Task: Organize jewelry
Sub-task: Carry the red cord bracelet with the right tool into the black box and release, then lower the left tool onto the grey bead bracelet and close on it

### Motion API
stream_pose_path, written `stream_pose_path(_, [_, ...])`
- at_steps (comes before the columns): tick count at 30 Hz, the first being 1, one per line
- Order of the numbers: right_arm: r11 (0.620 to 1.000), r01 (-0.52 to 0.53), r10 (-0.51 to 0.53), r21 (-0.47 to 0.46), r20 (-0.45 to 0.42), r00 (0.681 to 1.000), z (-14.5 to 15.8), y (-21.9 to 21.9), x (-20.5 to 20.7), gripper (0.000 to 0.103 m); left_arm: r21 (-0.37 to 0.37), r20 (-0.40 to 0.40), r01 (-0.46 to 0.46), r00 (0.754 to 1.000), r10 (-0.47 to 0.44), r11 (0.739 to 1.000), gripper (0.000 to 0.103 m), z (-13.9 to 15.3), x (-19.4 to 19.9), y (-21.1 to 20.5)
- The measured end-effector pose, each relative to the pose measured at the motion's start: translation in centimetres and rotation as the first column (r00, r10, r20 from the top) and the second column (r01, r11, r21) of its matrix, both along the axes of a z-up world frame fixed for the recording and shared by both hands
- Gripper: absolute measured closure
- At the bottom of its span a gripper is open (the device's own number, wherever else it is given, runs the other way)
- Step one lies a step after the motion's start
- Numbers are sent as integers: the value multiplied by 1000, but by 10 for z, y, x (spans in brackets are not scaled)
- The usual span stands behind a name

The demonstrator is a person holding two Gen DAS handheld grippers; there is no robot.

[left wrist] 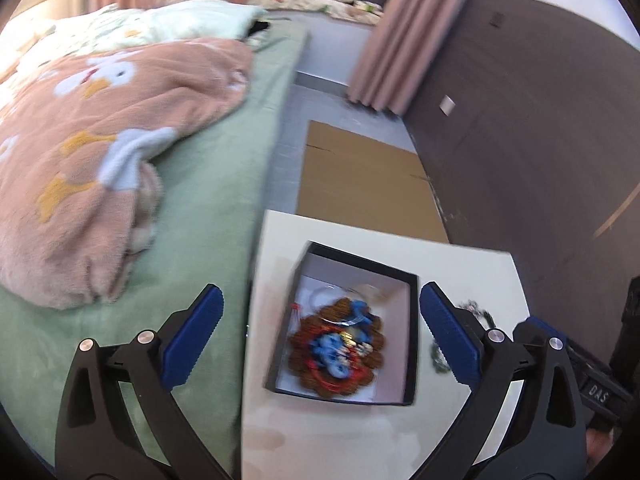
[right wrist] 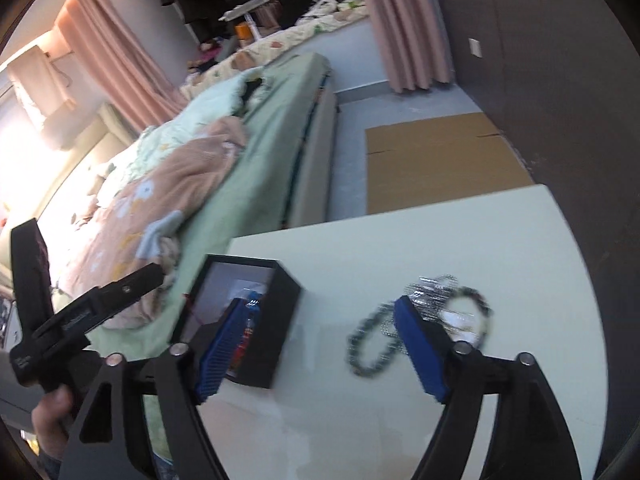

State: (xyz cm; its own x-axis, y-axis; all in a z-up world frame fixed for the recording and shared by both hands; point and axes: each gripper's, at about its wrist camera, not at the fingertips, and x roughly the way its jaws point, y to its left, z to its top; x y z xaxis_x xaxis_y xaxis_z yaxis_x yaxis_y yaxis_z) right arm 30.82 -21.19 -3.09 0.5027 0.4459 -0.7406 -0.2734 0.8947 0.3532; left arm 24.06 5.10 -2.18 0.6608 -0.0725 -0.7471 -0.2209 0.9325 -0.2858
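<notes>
A black open box (left wrist: 408, 340) sits on a white table (left wrist: 360, 432). Inside it lies a heap of jewelry (left wrist: 340, 348): brown beads, red cord, blue pieces. My left gripper (left wrist: 320, 336) is open and empty, held above the box, its blue pads on either side. In the right wrist view the box (right wrist: 280, 320) stands at the left. A dark bead bracelet (right wrist: 372, 344) and a silvery chain piece (right wrist: 436, 292) lie loose on the table (right wrist: 360, 420). My right gripper (right wrist: 320, 352) is open and empty, above the table between box and bracelet.
A bed with green sheet (left wrist: 208, 200) and pink blanket (left wrist: 100, 140) runs along the table's left side. Flat cardboard (left wrist: 360, 184) lies on the floor beyond the table. A dark wall (left wrist: 540, 120) is at the right. Pink curtains (right wrist: 404, 20) hang further back.
</notes>
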Motion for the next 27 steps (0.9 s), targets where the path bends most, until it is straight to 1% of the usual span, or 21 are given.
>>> stream_pose_path(2, [1000, 19, -18, -18, 6, 1000, -1, -8, 0, 17, 24, -3, 26, 1000, -26, 999, 5, 2, 2, -12])
stream_pose_path(4, [999, 45, -45, -26, 11, 999, 0, -20, 0, 13, 32, -1, 51, 999, -51, 998, 5, 4, 4, -23])
stream_pose_path(10, [993, 107, -108, -44, -29, 994, -8, -52, 5, 8, -13, -26, 123, 992, -123, 992, 5, 1, 11, -54])
stream_pose_path(13, [988, 149, -151, -29, -58, 987, -12, -69, 8, 8, -28, -10, 157, 988, -157, 987, 5, 0, 10, -67])
stream_pose_path(16, [983, 178, -181, -39, -70, 981, -17, -81, 11, 10, -20, 5, 183, 983, -182, 983, 5, 0, 10, -82])
stream_pose_path(18, [984, 170, -174, -61, -72, 982, -20, -85, 13, 16, -22, 11, 190, 982, -190, 981, 5, -2, 11, -91])
stream_pose_path(19, [984, 169, -174, -60, -77, 982, -22, -88, 14, 17, -24, 15, 195, 981, -194, 981, 5, -2, 12, -94])
stream_pose_path(20, [984, 171, -176, -56, -86, 981, -23, -90, 16, 21, -29, 21, 207, 978, -206, 978, 6, -2, 12, -99])
stream_pose_path(21, [983, 176, -180, -47, -104, 978, -27, -94, 18, 27, -29, 26, 219, 976, -218, 975, 11, -1, 13, -104])
stream_pose_path(22, [983, 178, -182, -42, -117, 976, -29, -98, 20, 29, -26, 27, 225, 974, -225, 974, 15, -1, 13, -108])
stream_pose_path(23, [983, 180, -183, -37, -129, 975, -32, -100, 21, 34, -23, 23, 232, 972, -232, 972, 22, -1, 14, -112])
stream_pose_path(24, [983, 182, -185, -33, -138, 973, -34, -102, 22, 37, -21, 12, 241, 971, -241, 970, 25, -3, 16, -117])
stream_pose_path(27, [982, 190, -190, -19, -160, 969, -39, -108, 24, 42, -39, -35, 258, 965, -259, 965, 48, -13, 23, -128])
